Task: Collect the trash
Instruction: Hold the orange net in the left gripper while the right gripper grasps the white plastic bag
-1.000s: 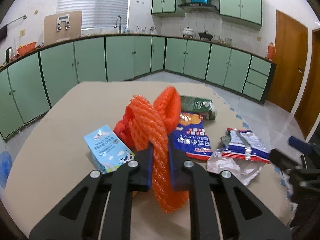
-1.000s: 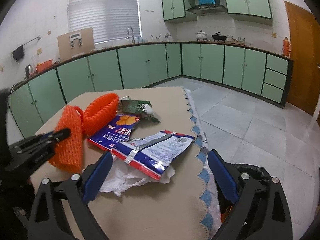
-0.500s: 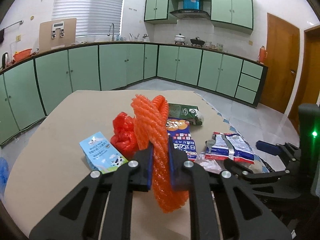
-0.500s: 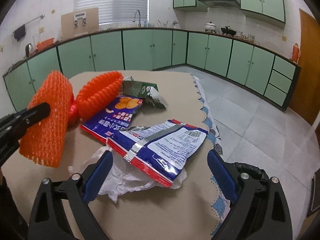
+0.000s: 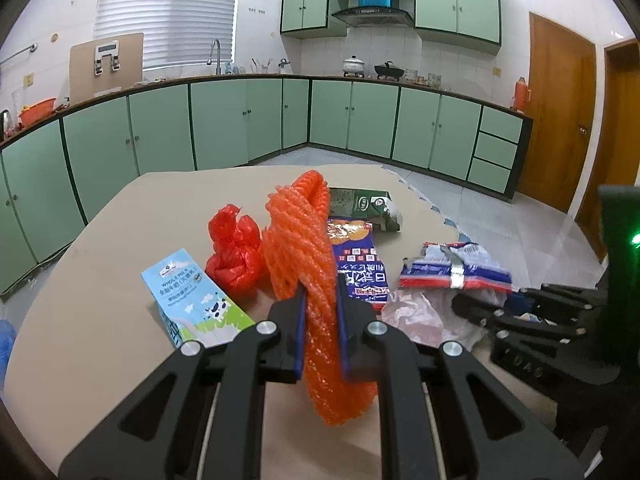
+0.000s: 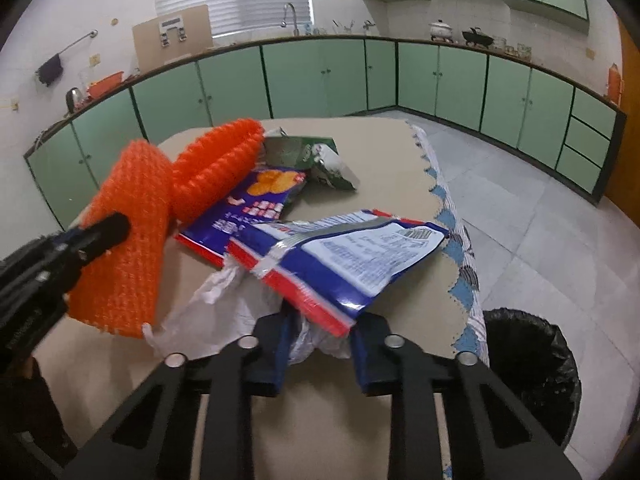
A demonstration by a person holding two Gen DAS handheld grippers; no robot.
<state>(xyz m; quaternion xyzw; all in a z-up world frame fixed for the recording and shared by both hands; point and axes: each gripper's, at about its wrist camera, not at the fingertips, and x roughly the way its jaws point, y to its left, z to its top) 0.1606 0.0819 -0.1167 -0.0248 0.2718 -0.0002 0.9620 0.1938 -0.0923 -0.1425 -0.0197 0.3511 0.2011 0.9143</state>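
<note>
**Both grippers on the litter at the kitchen table**

The left gripper (image 5: 320, 320) is clenched on an orange foam net sleeve (image 5: 308, 256), held up over the beige table (image 5: 100, 272), the sleeve's far end looping back toward the pile. The right gripper (image 6: 318, 344) has just been closing its jaws; a crumpled white plastic bag (image 6: 224, 312) and the near corner of a torn blue, red and white snack wrapper (image 6: 352, 256) sit between them, and from here the blue pads (image 6: 282, 344) seem to pinch that bundle, though the exact contact is hard to make out.

Taking the snack wrapper as the landmark: a second blue foil packet with orange pictures (image 6: 256, 204) lies just behind it, partly under it. Beyond that rests a crushed dark green carton (image 6: 312, 156). Left of the wrapper, past the sleeve, sit a knotted red plastic bag (image 5: 236, 256) and a light blue whole-milk carton (image 5: 192, 300) lying flat. To the wrapper's right, down on the tiled floor beside the table's scalloped cloth edge, stands a bin lined with a black bag (image 6: 532, 364).
</note>
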